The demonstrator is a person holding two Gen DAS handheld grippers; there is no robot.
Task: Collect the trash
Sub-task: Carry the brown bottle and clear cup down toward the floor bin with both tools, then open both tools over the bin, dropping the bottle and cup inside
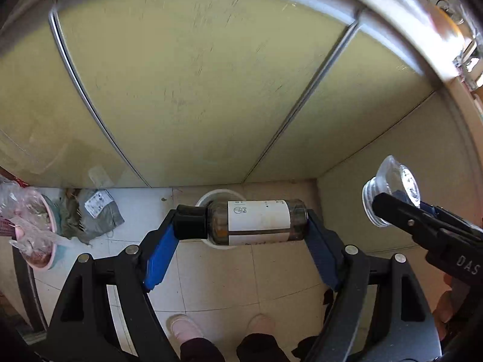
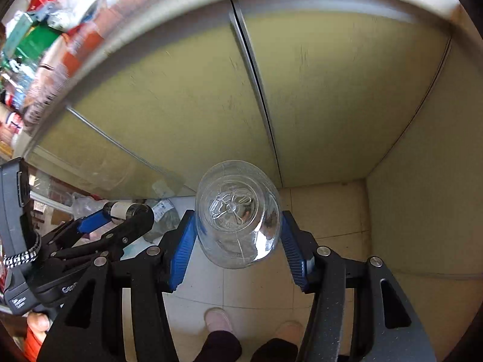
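The step in hand looks like the carry to disposal: both pieces of trash are already picked up and held over the tiled floor in front of the yellow-green cabinet doors.

The left gripper is clamped end to end on a dark brown bottle with a white label and black cap, which lies crosswise between its blue pads, cap against the left pad and base against the right. Directly beyond that bottle, lower down, sits a round white-rimmed container on the floor; it may be the bin, though most of it is hidden behind the bottle.

The right gripper grips a clear, empty plastic bottle by its sides, the base pointing away from the tool.

Off to the left of the left gripper lie a crumpled grey mailing bag with a white label and a pink bowl covered in plastic film, apparently trash not yet collected.

The next move, as I judge it, calls for lining the brown bottle up over the white container's opening and only then releasing it, with the right tool holding clear until its turn.
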